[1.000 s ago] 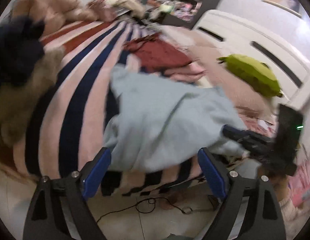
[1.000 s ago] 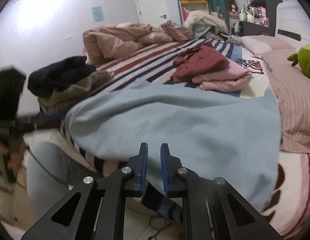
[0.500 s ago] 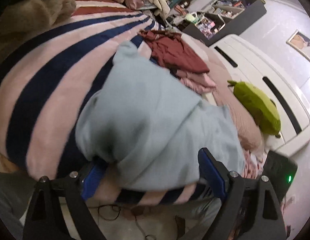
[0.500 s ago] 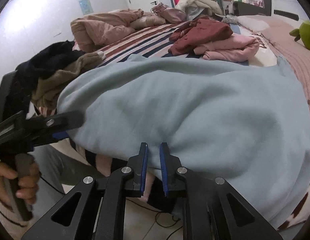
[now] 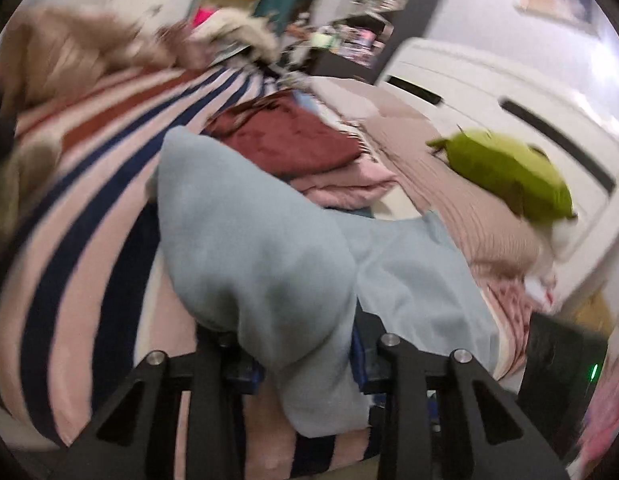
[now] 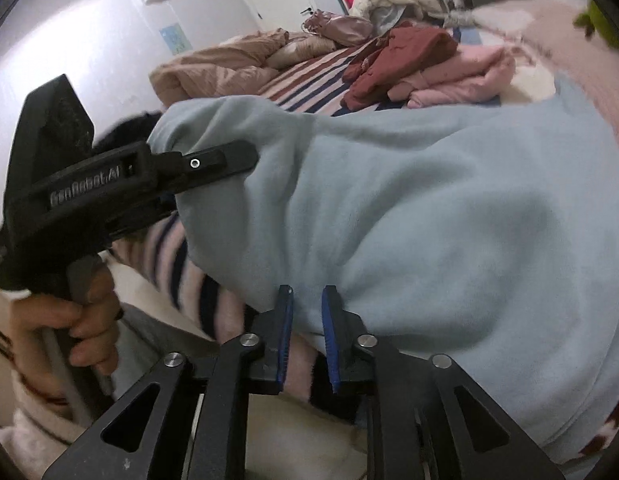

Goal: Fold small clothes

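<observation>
Both hand-held grippers are at the near edge of the bed, and the left hand-held gripper (image 5: 305, 364) has its blue pads buried under a hanging fold of the light blue garment (image 5: 277, 264), jaws drawn in against the cloth and pinching it, though the pads themselves are mostly hidden and the view is blurred. Over on the right wrist view, the right hand-held gripper (image 6: 306, 336) has its blue-edged fingers (image 6: 284, 336) nearly together, a narrow slot between them, nipping the lower hem of that same garment (image 6: 429, 216). Biggest thing out there is the bed (image 5: 81, 216), covered in pink, navy and rust stripes, and the blue garment lies across its near edge, bunched up on the left side where it is lifted. From the right wrist view the left gripper's black body (image 6: 109, 184) comes in from the left, its finger laid against the garment's raised corner, a bare hand (image 6: 69, 328) wrapped round the grip below. Beyond the blue cloth sit a maroon garment (image 5: 285, 144) stacked on a pink garment (image 5: 341, 188). Further right, a green plush toy (image 5: 505, 172) rests on the tan ribbed cover by the white headboard (image 5: 489, 92). A crumpled beige duvet (image 6: 217, 72) lies at the bed's far side.
</observation>
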`<state>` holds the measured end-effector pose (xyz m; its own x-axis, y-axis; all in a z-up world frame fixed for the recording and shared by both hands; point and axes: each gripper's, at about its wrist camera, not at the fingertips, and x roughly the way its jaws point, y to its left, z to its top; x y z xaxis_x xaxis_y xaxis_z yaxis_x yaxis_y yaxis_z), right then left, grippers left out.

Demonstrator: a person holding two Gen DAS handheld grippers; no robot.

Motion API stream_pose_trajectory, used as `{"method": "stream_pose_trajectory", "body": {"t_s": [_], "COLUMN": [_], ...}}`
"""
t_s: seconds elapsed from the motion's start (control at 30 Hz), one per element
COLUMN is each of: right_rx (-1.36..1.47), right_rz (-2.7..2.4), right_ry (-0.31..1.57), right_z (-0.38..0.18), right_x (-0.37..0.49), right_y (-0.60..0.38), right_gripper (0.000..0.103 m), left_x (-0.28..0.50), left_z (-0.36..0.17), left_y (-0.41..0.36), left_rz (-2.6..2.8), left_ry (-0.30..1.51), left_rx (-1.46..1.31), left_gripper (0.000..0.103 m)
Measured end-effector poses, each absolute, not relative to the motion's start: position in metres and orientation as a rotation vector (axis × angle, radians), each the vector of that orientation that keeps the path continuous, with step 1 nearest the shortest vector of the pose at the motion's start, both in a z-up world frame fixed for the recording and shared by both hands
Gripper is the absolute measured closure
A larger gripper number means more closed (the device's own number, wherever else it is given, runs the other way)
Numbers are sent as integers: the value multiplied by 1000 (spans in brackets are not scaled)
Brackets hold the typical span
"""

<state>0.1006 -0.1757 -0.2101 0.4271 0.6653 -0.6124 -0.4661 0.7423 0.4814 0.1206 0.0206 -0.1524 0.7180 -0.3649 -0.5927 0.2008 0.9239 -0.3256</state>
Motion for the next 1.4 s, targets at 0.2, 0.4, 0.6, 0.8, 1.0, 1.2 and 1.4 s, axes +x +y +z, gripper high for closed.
{"method": "stream_pose_trajectory", "body": {"t_s": [0.2,0.4,0.6,0.8,1.0,1.2,1.4], "right_rx": [335,491,488,424,272,100,162], "right_rz": [633,496,422,487,607,435,293], "right_ry": [691,579,561,563,553,713,868], "right_z": [-169,-151,-148,-138,-115,-144,-184], "right_x": [79,56,38,52,77,105,80], "right_y": [-257,-346,-371,-352,-285,-253,-295], "right_gripper": [67,61,61,61,61,91,100], "left_x": [127,135,144,123,102,113,125], "left_z": [-126,-155,-175,-155,-133,-155,-172], "left_y": [-39,-124,-121,-81,-32,1,1], "left_rz": [-502,-741,-876,-937,-756,-663,-702], "left_ry": [665,791,839,846,769,804,828], "left_rx": [8,138,-71,-198,-157,-227,-272], "left_gripper": [74,70,55,32,31,31,31]}}
